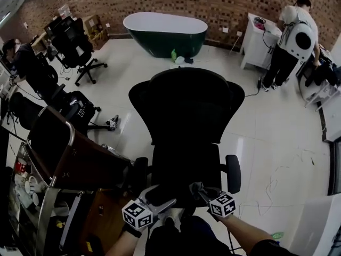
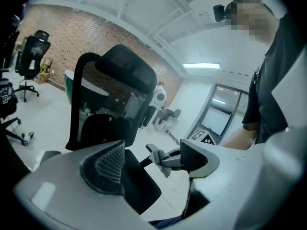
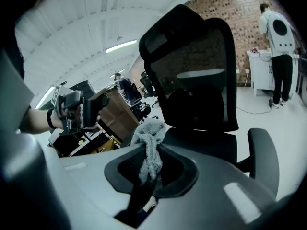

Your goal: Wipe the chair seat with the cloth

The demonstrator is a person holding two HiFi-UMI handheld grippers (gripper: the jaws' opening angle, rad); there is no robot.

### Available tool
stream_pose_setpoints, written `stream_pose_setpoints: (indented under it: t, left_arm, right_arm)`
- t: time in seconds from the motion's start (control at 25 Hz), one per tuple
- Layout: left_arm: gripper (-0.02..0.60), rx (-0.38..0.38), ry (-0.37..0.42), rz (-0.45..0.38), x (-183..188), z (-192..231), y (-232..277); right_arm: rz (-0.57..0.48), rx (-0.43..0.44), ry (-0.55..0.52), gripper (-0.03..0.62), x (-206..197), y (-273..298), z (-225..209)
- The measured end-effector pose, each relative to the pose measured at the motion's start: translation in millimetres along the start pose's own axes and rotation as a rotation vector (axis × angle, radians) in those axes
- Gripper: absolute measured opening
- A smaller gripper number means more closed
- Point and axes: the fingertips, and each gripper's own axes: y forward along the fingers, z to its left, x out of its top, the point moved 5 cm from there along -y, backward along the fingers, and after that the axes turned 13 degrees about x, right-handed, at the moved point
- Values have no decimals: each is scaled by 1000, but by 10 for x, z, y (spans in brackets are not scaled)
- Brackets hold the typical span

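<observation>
In the head view we hold both grippers low in the frame, just in front of a black office chair [image 1: 186, 121]. Its seat [image 1: 184, 167] lies in the lower centre, and its mesh backrest [image 1: 186, 105] rises above that in the picture.

Our right gripper [image 1: 198, 189] is clamped on a grey cloth [image 1: 196, 187]. In the right gripper view the cloth [image 3: 149, 143] stands up in a bunched tuft out of the closed right gripper [image 3: 149, 169], with the seat [image 3: 206, 140] just beyond it. We cannot tell whether the cloth touches the seat.

Our left gripper [image 1: 160, 197] sits just left of the right one, near the seat's front edge. In its own view the left gripper [image 2: 153, 164] is wide, with nothing between its jaws. Through the gap we see the right gripper [image 2: 165, 158] holding the cloth [image 2: 156, 156].

A dark green bathtub [image 1: 165, 33] stands at the upper centre against a brick wall [image 1: 213, 1]. A person [image 1: 290, 41] stands at the upper right beside a white cabinet [image 1: 256, 44]. A wooden table [image 1: 85, 161] fills the lower left.
</observation>
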Motion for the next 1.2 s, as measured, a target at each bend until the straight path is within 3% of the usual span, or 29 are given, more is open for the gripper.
stream_pose_setpoints:
  t: [0.24,0.76,1.2]
  left_arm:
    - [388,-38,18,-37,-134,-221,-559]
    - [387,-148,98,-112,-660,-555,-2197]
    - [387,-207,139,-118,-924,-1086,-2651]
  right_arm:
    - [-78,-7,-72,49,139,-198,670]
    - [-335,-84,-85,49,-284,-603,2513]
    - [-363,-112,-129,48,-750,-1084,3264]
